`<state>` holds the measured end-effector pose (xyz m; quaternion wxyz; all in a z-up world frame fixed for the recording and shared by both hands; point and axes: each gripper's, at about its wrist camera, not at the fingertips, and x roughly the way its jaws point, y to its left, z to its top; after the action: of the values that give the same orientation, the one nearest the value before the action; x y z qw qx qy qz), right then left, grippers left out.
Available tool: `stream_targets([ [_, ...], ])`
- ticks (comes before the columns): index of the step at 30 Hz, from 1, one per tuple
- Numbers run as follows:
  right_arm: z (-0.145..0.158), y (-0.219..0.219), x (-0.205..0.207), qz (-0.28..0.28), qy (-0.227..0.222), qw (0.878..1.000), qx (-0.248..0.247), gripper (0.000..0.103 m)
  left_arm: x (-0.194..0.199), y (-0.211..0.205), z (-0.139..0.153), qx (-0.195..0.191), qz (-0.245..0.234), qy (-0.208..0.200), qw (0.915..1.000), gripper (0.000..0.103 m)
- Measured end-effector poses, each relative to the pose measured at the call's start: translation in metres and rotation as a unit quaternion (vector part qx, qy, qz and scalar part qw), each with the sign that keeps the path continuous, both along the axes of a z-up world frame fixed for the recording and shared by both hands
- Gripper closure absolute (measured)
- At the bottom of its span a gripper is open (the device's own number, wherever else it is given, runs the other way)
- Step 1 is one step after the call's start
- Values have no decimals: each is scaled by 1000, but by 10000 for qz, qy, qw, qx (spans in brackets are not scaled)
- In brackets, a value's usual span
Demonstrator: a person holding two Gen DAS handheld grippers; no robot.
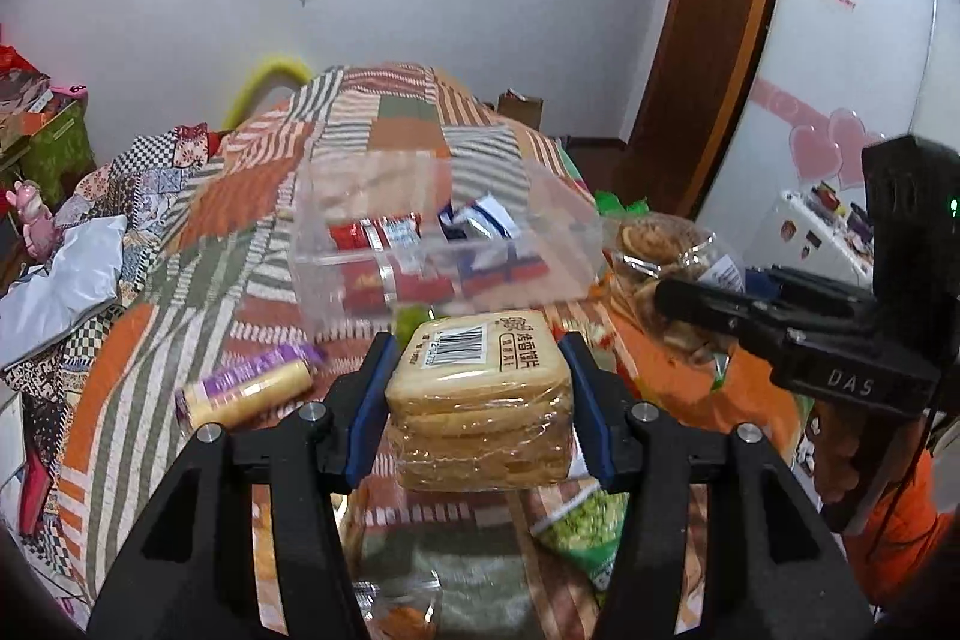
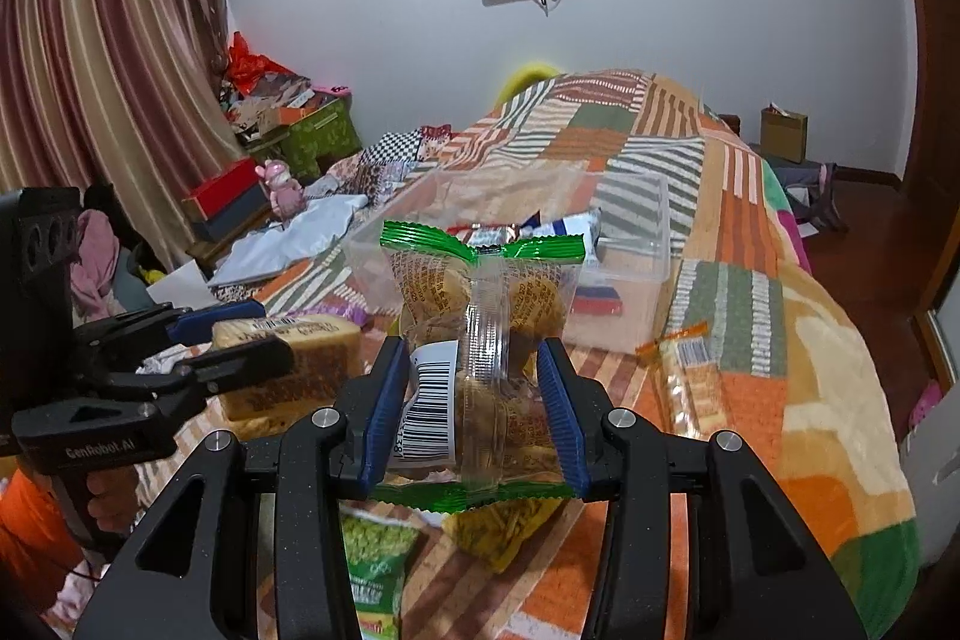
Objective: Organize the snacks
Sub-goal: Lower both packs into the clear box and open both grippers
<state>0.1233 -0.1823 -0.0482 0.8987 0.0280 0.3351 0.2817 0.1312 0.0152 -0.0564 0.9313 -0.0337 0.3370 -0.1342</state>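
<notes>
- Nearest, the left gripper (image 1: 477, 388) pinches a wrapped stack of toast slices (image 1: 478, 400) between its blue pads, clear of the bed.
- Beside it, the right gripper (image 2: 471, 400) squeezes a green-edged pastry packet (image 2: 480, 328), also held aloft.
- Just ahead on the patchwork quilt (image 1: 198, 280) sits the clear plastic bin (image 1: 444, 232), already holding a few packets.
- Both snacks look mid-carry; next each must go over the bin's rim before release.

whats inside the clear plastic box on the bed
The clear plastic box holds a few wrapped snacks: red packets and blue-and-white ones. The held green-edged packet hides part of its inside in the right view.
</notes>
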Motion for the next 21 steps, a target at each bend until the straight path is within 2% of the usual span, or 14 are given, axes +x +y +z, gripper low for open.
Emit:
stream_targets([
  [10, 10, 4, 26, -108, -147, 9998, 27, 62, 31, 8, 21, -76, 114, -339, 9993, 49],
  [21, 7, 17, 64, -179, -151, 9997, -83, 62, 79, 16, 14, -133, 179, -406, 9989, 49],
])
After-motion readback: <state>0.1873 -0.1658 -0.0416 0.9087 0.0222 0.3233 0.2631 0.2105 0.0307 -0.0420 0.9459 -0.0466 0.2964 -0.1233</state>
